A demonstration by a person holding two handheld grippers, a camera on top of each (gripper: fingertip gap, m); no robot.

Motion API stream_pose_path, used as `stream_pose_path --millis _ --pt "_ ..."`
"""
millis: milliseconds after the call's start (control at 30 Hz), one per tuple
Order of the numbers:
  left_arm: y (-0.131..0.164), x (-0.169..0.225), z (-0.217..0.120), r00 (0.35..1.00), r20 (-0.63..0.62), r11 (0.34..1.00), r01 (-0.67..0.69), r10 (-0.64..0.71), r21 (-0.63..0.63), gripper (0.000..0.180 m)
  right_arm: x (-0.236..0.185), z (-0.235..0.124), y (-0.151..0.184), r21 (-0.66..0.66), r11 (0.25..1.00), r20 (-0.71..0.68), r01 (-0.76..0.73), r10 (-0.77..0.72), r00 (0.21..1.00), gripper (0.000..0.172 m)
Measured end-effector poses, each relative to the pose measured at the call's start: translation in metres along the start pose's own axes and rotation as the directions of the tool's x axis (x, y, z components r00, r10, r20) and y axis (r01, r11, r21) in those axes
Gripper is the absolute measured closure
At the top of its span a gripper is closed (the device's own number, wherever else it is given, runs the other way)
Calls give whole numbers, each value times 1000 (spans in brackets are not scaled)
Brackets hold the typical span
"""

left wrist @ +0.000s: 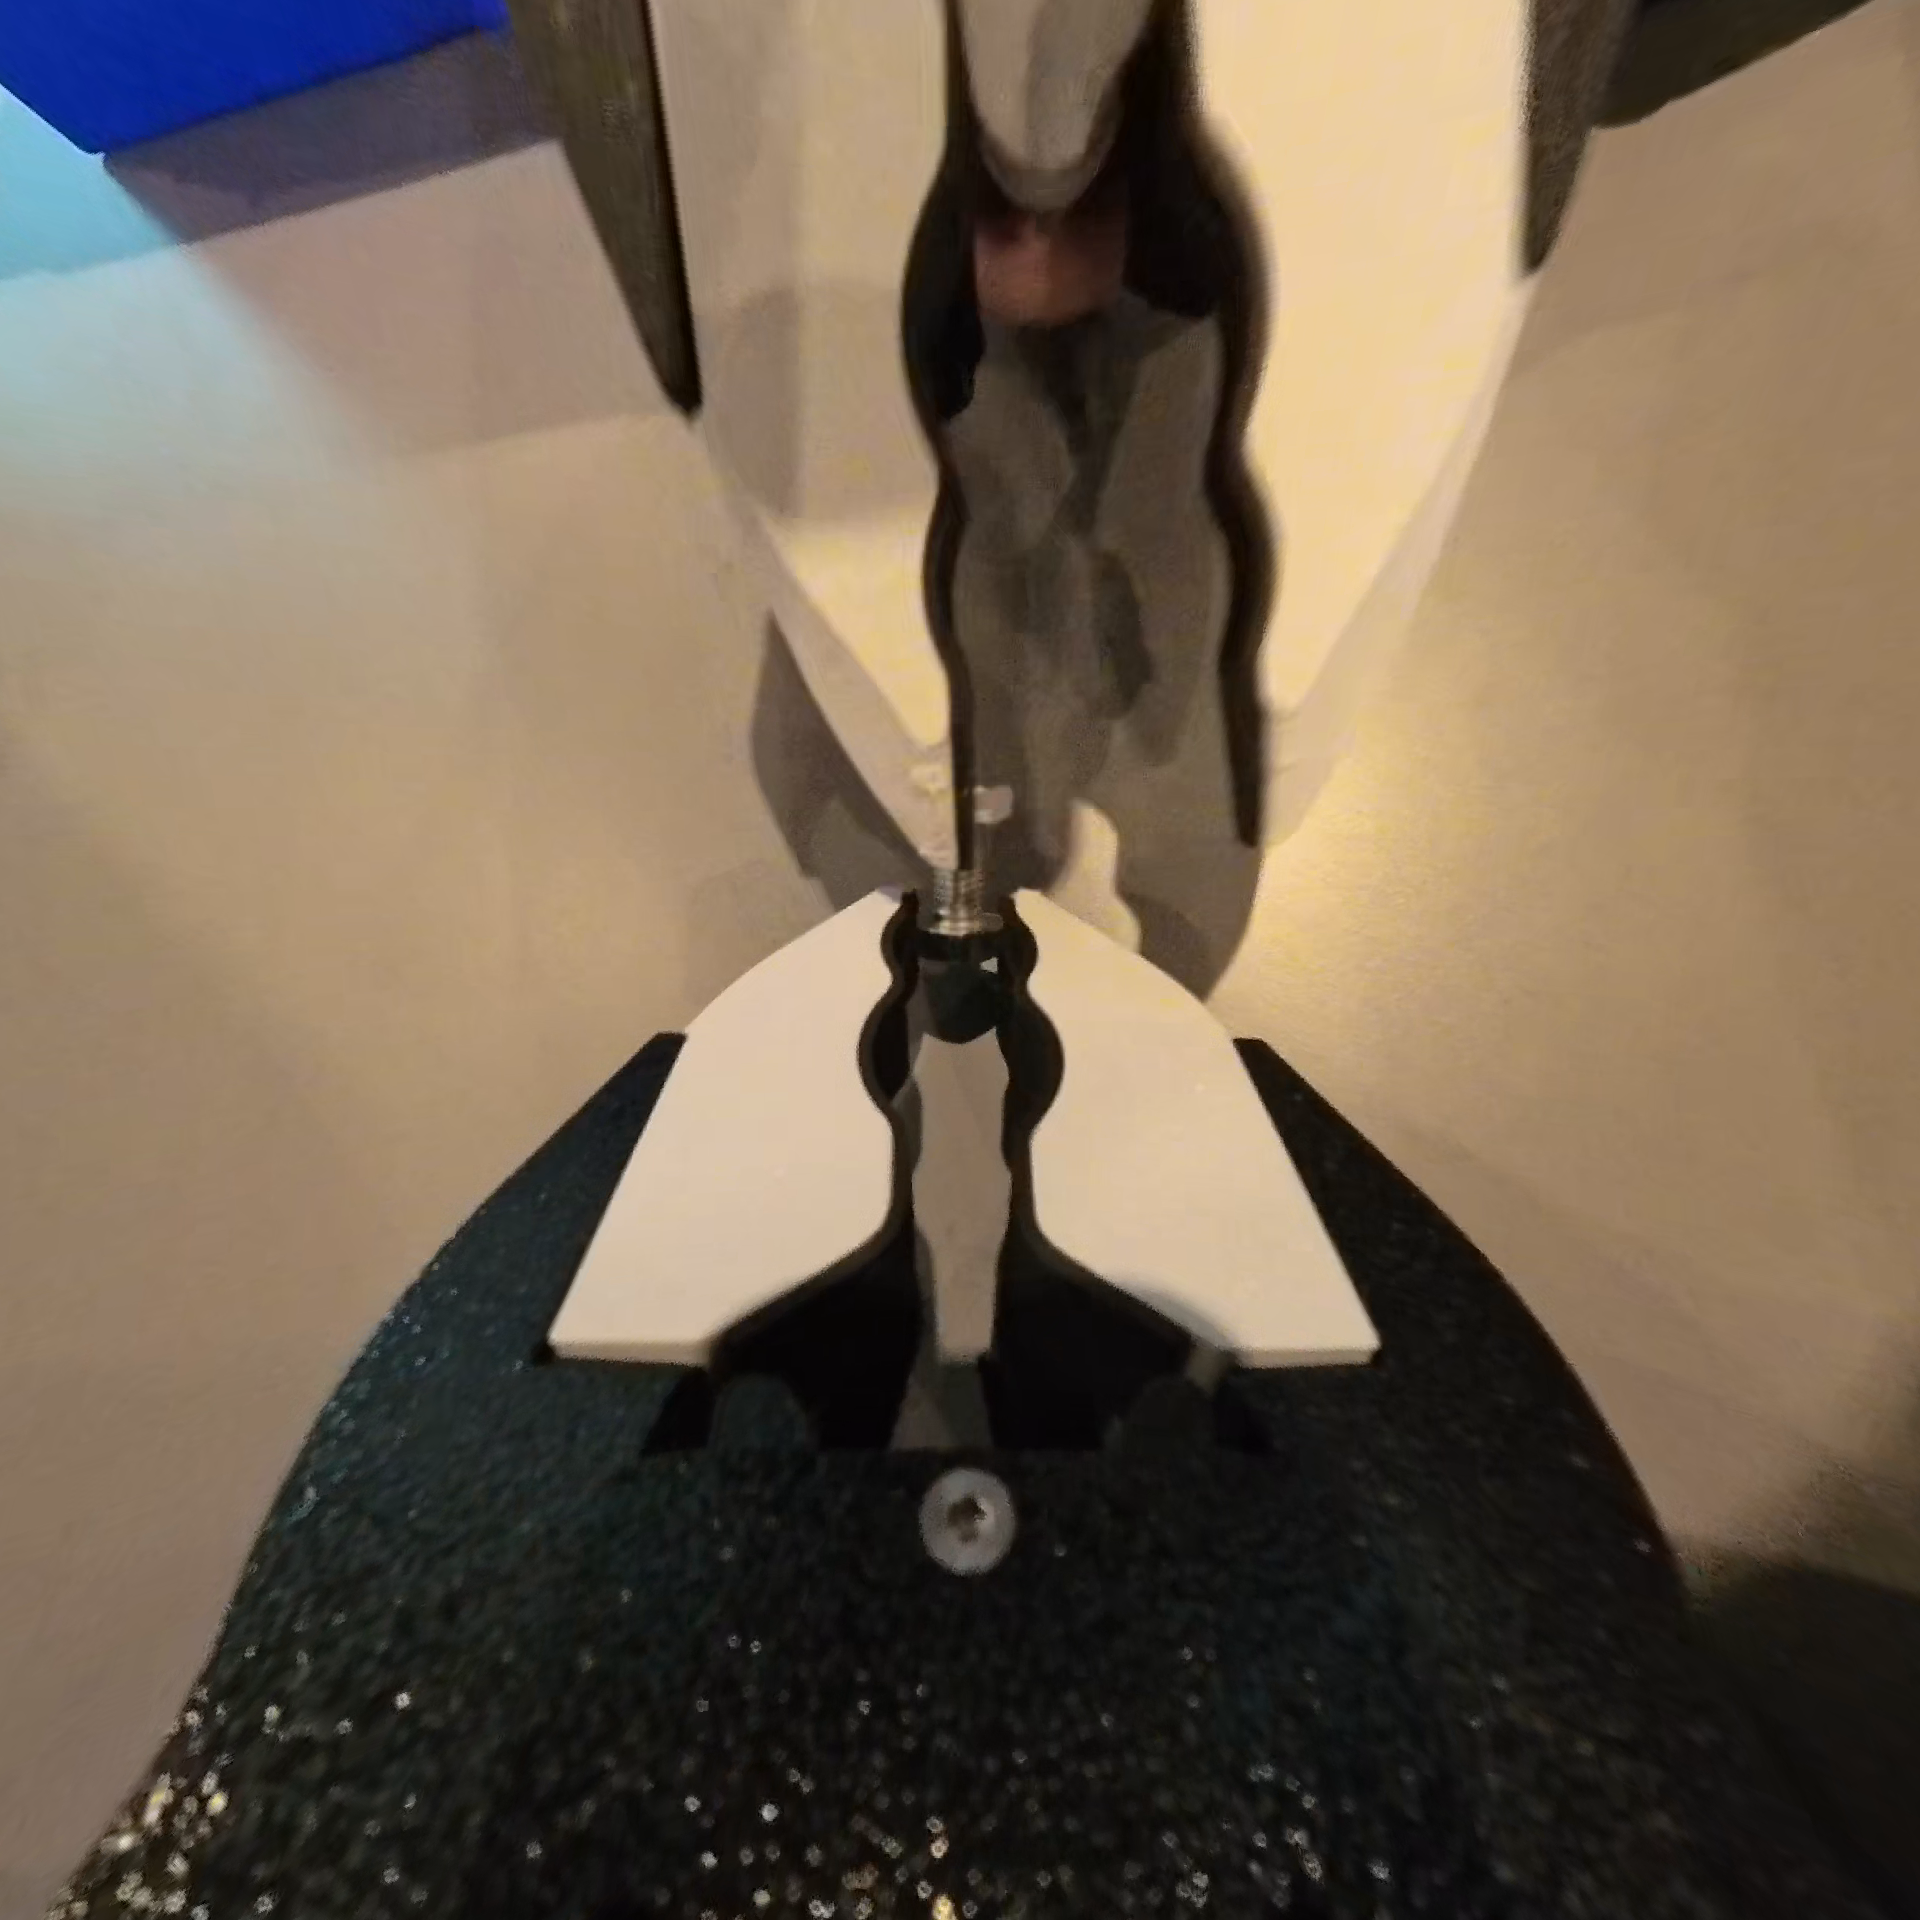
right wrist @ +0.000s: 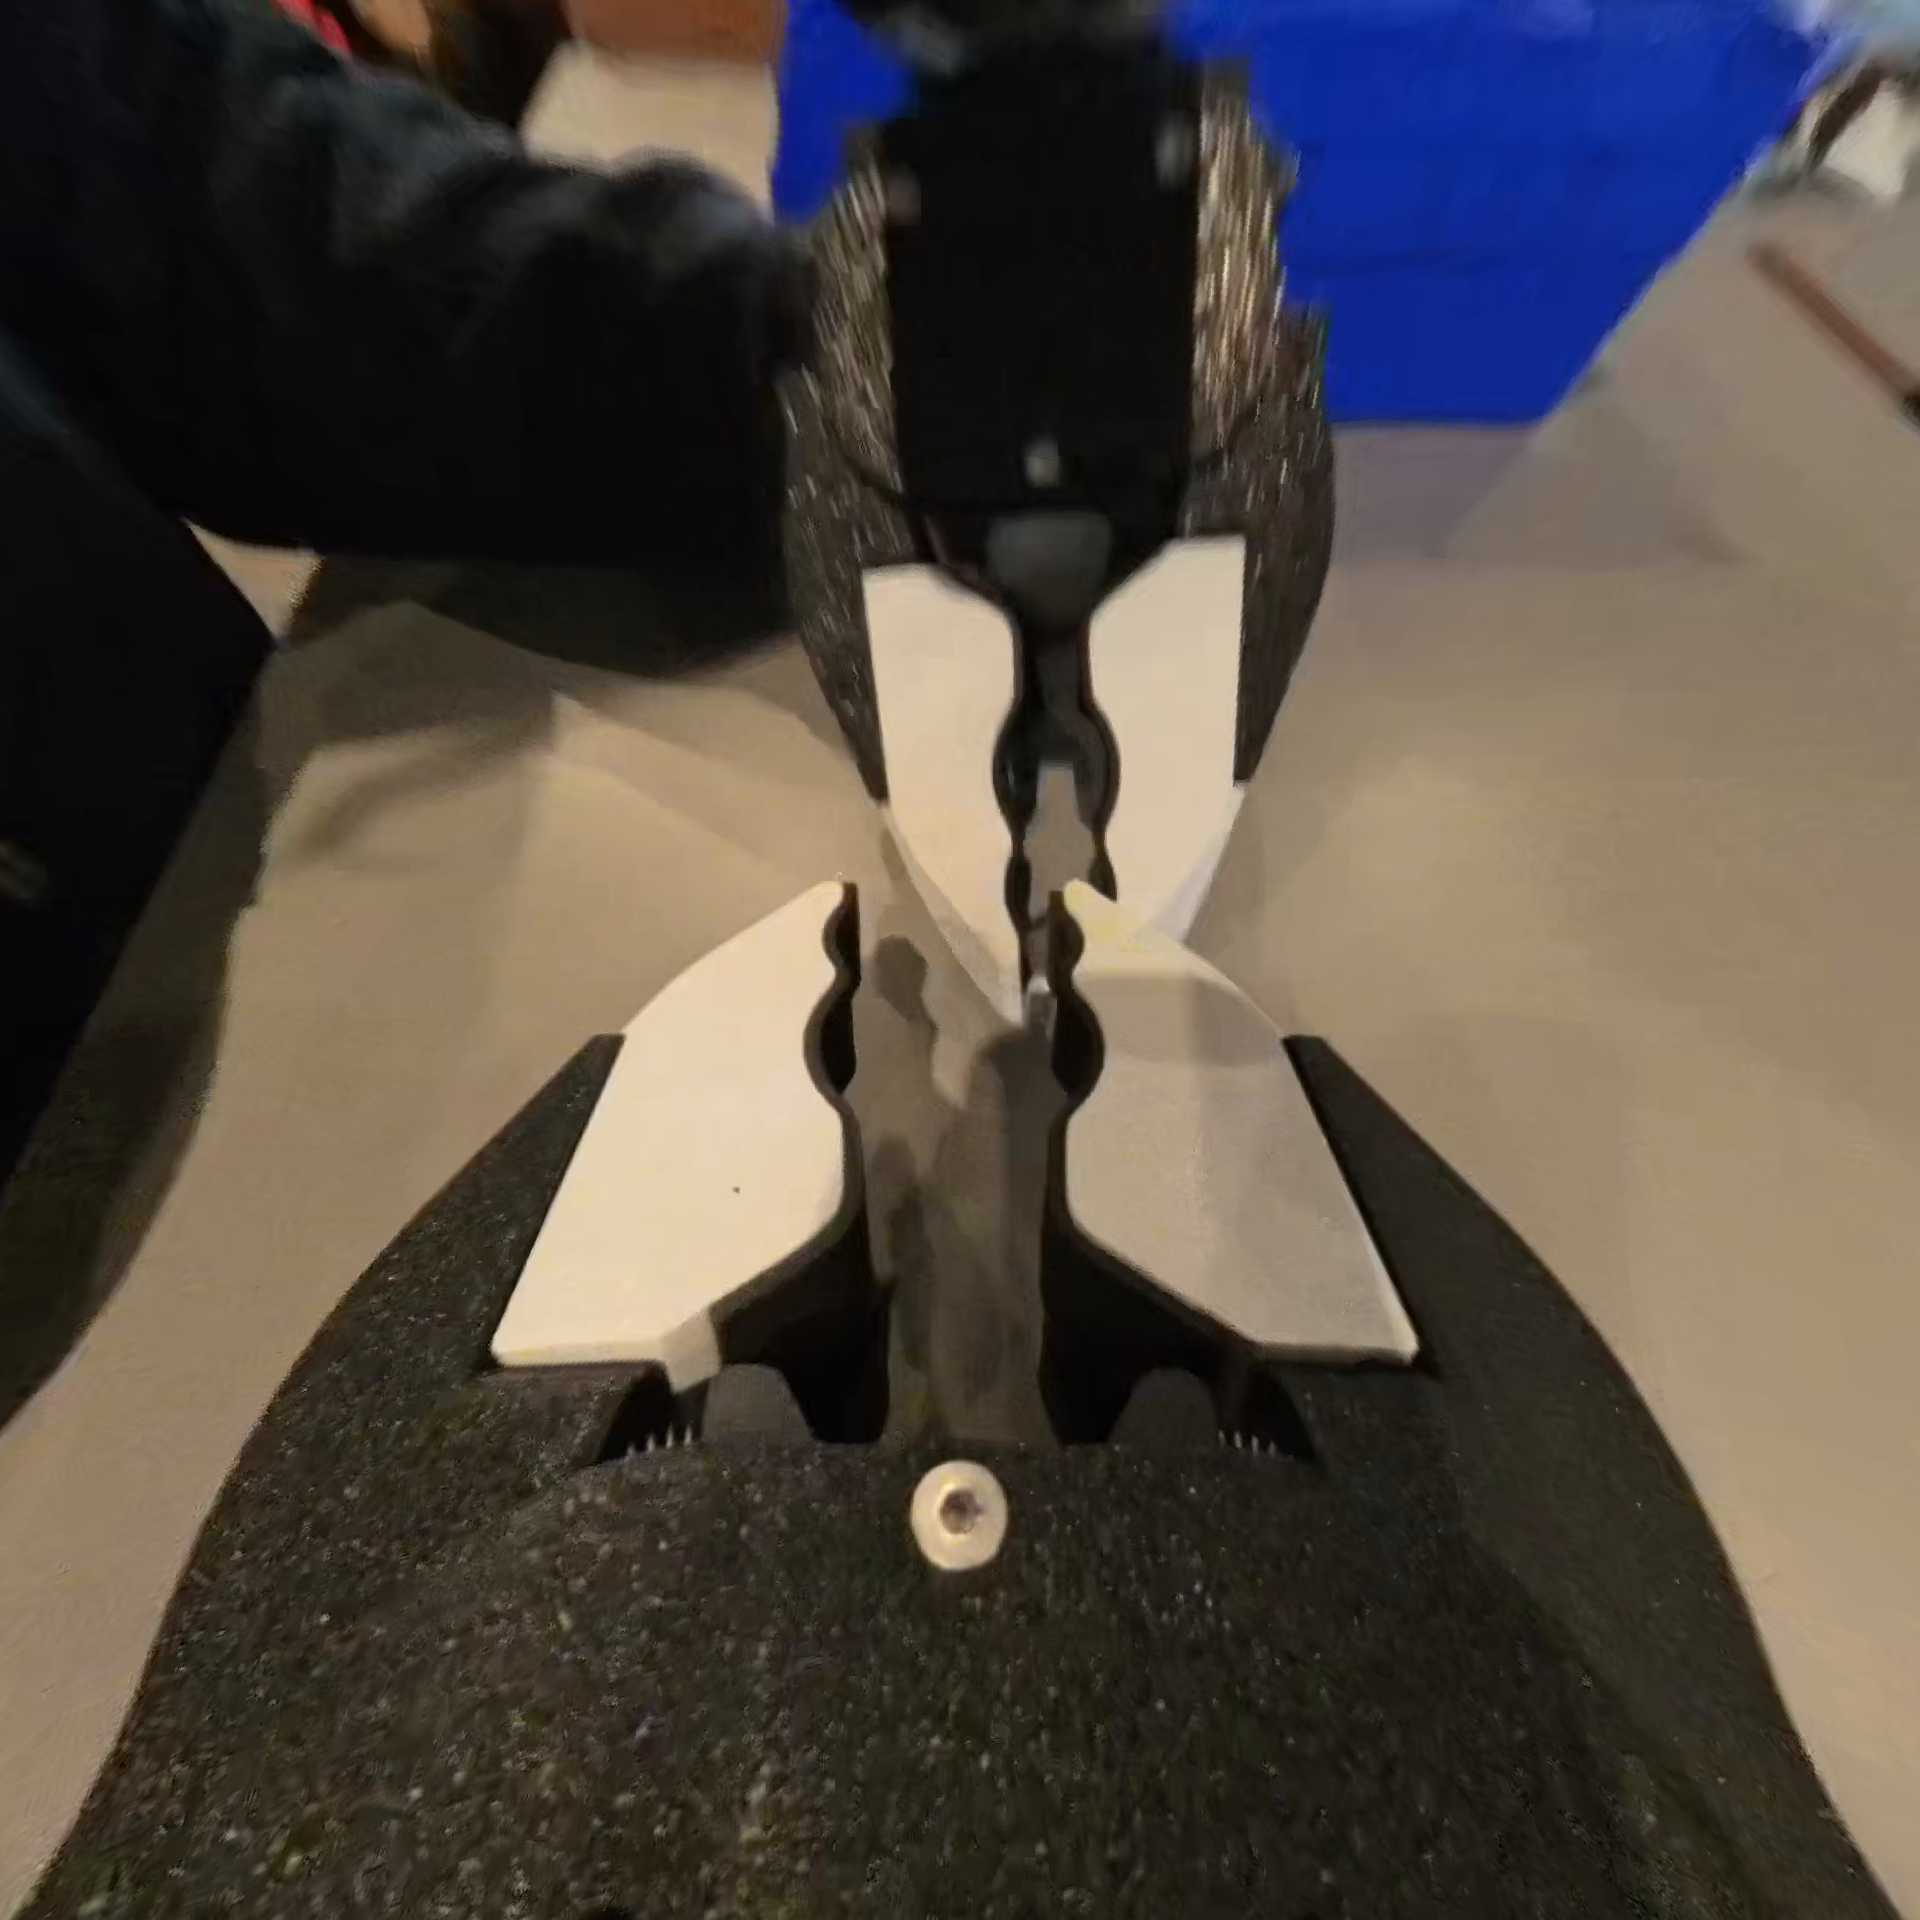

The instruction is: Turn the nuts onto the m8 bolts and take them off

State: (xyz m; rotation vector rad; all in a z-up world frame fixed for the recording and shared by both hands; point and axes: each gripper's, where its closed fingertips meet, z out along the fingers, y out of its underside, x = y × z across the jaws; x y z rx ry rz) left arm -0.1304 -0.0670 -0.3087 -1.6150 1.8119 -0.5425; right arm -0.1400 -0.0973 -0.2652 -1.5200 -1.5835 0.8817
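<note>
In the left wrist view my left gripper (left wrist: 961,920) is shut on a bolt (left wrist: 958,902). Its silver threaded end sticks out past the fingertips, with a silver collar at the pads and a dark part behind them. My right gripper (left wrist: 1091,852) reaches in from the top, tip to tip with the left, and one of its black pads lies along the thread. In the right wrist view my right gripper (right wrist: 956,904) is open, with a wide gap between the fingers (right wrist: 727,1091). The left gripper (right wrist: 1039,935) faces it, and the bolt's tip (right wrist: 1039,1000) sits against the right-hand pad. No loose nut is plainly visible.
Both grippers hang over a beige tabletop (right wrist: 1558,831). A blue bin (right wrist: 1507,208) stands at the back and also shows in the left wrist view (left wrist: 156,62). A person's dark-sleeved hand (right wrist: 468,343) holds the left gripper. My right fingertips sit around 5 cm from my left ones.
</note>
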Motion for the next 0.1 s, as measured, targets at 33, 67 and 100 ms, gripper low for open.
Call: stream_pose_path --millis 33,67,100 --pt "0 0 0 1000 -1 1000 1 -1 0 166 1 -3 -7 44 999 -11 -7 7 1000 138" --pt "0 0 0 1000 -1 1000 -1 1 1 166 6 -6 -8 52 998 -28 -32 34 999 138" --pt "0 0 0 1000 0 1000 -3 3 1 166 11 -7 -4 33 997 -40 -65 67 997 136"
